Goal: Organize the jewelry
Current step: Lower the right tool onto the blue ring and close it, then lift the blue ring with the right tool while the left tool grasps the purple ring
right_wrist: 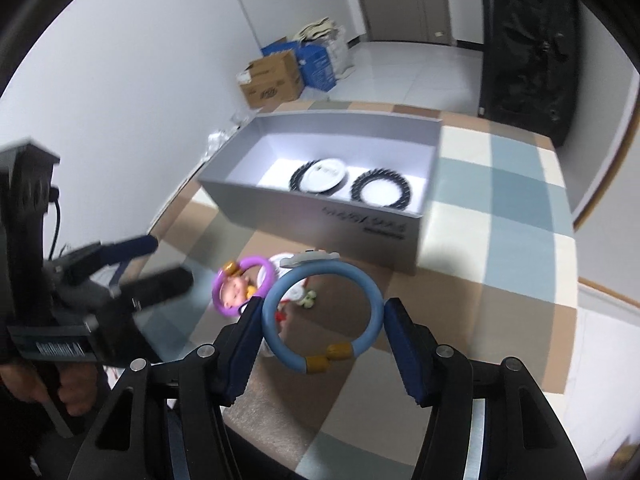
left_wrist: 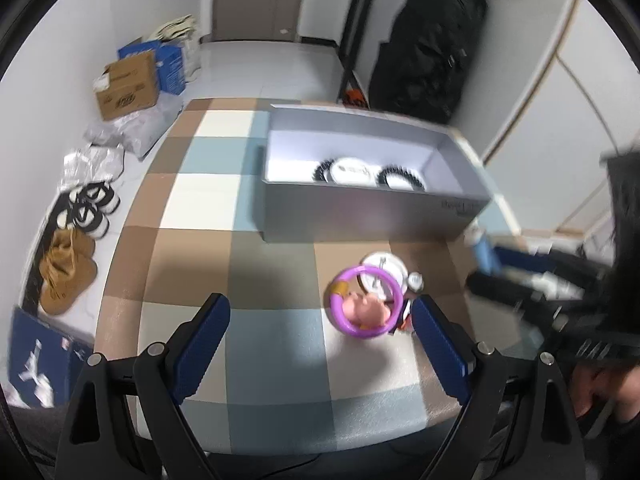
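Note:
My right gripper [right_wrist: 324,308] is shut on a light blue bangle [right_wrist: 332,268] with amber beads and holds it above the checked table [right_wrist: 500,200]. On the table just beyond lie a purple bangle [right_wrist: 218,280], a small pink doll figure [right_wrist: 234,290] and a white disc [left_wrist: 384,264] with small trinkets. My left gripper [left_wrist: 320,302] hangs open over the table, and the purple bangle [left_wrist: 360,332] lies near its right finger. The open grey box [left_wrist: 360,216] behind holds two black beaded bracelets [left_wrist: 400,179] on white discs.
The grey box [right_wrist: 312,216] stands across the far middle of the table. Left of the table on the floor are shoes [left_wrist: 90,206], brown boots [left_wrist: 66,272], plastic bags and cardboard boxes [left_wrist: 128,84]. A black bag [left_wrist: 432,52] stands at the back wall.

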Motion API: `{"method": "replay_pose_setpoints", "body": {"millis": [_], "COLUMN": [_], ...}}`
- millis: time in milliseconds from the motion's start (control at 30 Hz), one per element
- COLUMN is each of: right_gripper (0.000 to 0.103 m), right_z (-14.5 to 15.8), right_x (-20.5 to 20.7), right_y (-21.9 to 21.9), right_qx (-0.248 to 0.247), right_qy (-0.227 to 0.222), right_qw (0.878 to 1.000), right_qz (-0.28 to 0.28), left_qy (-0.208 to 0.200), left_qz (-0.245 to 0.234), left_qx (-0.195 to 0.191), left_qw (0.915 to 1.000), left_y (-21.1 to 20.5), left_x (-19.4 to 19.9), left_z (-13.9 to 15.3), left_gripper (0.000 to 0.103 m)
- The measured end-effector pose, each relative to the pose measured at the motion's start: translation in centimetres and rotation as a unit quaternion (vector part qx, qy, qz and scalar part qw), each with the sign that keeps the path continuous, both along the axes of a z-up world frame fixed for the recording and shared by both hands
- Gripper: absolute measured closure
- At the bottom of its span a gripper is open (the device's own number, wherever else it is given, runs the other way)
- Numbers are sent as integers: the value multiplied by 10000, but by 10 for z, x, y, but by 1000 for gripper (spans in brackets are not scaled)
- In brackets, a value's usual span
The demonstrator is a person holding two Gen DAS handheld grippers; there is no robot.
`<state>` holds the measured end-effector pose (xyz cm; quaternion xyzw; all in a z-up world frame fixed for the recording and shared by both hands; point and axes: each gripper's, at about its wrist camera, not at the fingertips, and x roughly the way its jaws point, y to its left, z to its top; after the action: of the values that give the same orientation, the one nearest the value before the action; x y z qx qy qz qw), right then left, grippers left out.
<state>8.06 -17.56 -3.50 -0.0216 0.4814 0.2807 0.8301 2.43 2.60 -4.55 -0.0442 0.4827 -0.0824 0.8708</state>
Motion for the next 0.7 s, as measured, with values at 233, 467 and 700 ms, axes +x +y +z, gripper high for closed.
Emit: {"method": "replay_pose_setpoints", "body": {"millis": [233, 467, 700], "right_gripper": [43, 43, 43], "right_z": [7, 13, 16], "right_x": [7, 5, 6], "right_y": [-16, -23, -28], "right_qx": [246, 407, 517], "right_qy": [52, 27, 60], "right_qw": [9994, 9987, 9981], "right_qz": [-247, -313, -338], "left_qy": [140, 244, 173], "left_qz": [-429, -409, -356], "left_qx": [358, 774, 723], "left_qw": [9983, 9959, 9966], "left_y": [-18, -21, -21], "left_x": [-2, 3, 9], "left_z": [-10, -17, -18], "left_gripper": [14, 14, 14]}}
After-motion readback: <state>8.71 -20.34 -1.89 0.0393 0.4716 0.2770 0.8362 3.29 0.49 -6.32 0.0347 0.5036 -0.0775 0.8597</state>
